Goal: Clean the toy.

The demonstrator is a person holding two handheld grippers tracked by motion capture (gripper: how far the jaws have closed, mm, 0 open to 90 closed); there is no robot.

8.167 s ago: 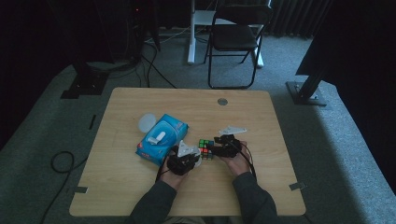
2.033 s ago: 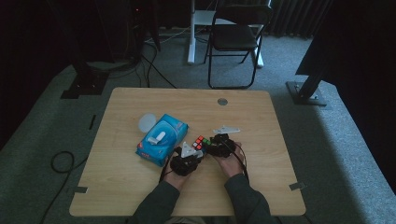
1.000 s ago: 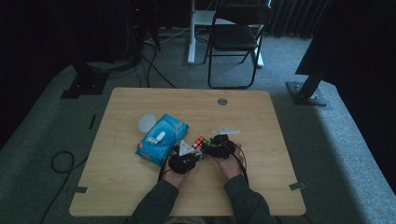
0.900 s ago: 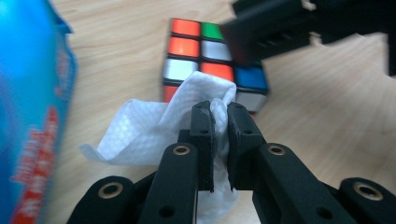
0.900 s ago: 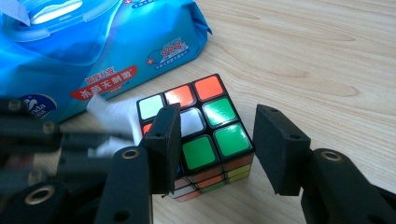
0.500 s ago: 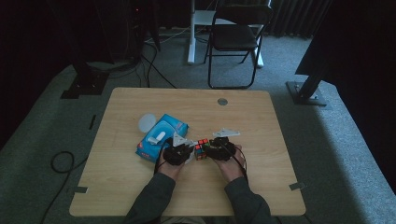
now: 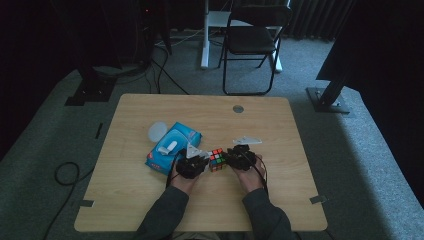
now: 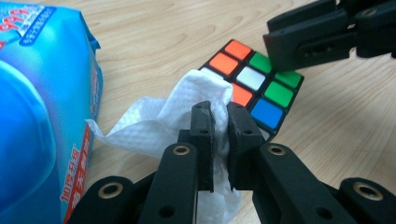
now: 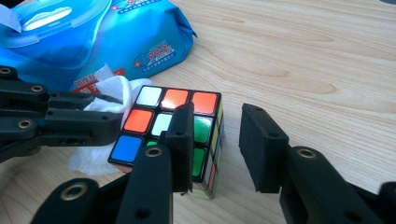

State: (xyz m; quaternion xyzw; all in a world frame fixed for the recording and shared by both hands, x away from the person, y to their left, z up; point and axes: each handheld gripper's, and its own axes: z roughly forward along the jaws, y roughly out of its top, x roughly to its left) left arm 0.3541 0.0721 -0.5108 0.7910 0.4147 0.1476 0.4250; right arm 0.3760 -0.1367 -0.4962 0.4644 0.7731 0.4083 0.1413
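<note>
L gripper [image 8: 219, 121] pinches a white wipe [image 8: 163, 121] against the cube [image 8: 254, 86] on the table [image 7: 300, 150], beside the blue wipes pack [image 7: 172, 145]. R gripper [image 9: 217, 140], jaws just been closing, straddles the cube's near corner w/ a gap on one side; not pressing yet.

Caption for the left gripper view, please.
Left gripper pinches a white wipe against a scrambled puzzle cube beside a blue wipes pack.

left gripper [image 8: 219, 123] jaws nearly together, pinching a crumpled white wipe [image 8: 154, 126] – wipe's top edge lies against the puzzle cube [image 8: 254, 88] on the wooden table [image 8: 154, 42]. cube's top face shows orange, green, white, blue squares. other gripper [image 8: 280, 49] – black jaw at the cube's far corner. blue wipes pack [image 8: 42, 107] at left.
</note>
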